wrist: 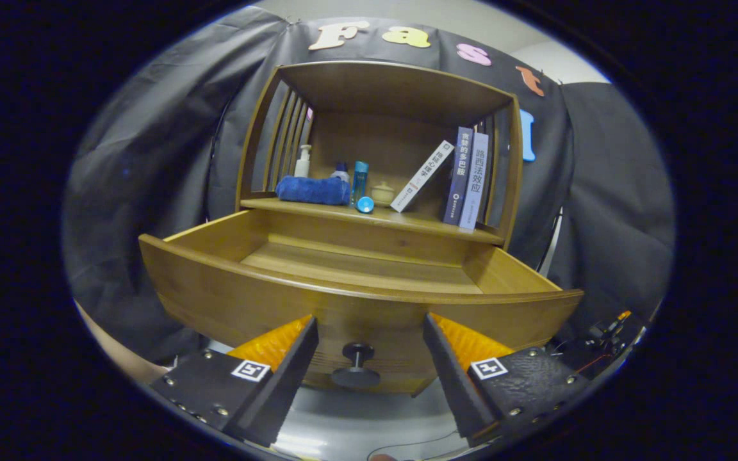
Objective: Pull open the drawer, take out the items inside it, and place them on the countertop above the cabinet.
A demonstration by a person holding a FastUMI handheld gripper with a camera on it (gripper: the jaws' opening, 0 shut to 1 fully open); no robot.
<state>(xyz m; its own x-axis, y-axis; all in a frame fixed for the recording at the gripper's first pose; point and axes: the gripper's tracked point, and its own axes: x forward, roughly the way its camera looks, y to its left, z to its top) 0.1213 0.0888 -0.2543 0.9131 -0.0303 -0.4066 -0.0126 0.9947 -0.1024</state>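
Observation:
A wooden cabinet's drawer stands pulled out toward me, and the part of its inside that I see holds nothing. Its dark round knob sits between my fingers, apart from both. My gripper is open, fingertips close to the drawer front. On the countertop above the drawer lie a folded blue towel, a white pump bottle, a blue bottle, a blue cap and a small beige jar.
One white book leans against two upright books at the countertop's right side. Slatted wooden sides and a top board enclose the shelf. Black cloth hangs behind and beside the cabinet. Cables and a small device lie at the lower right.

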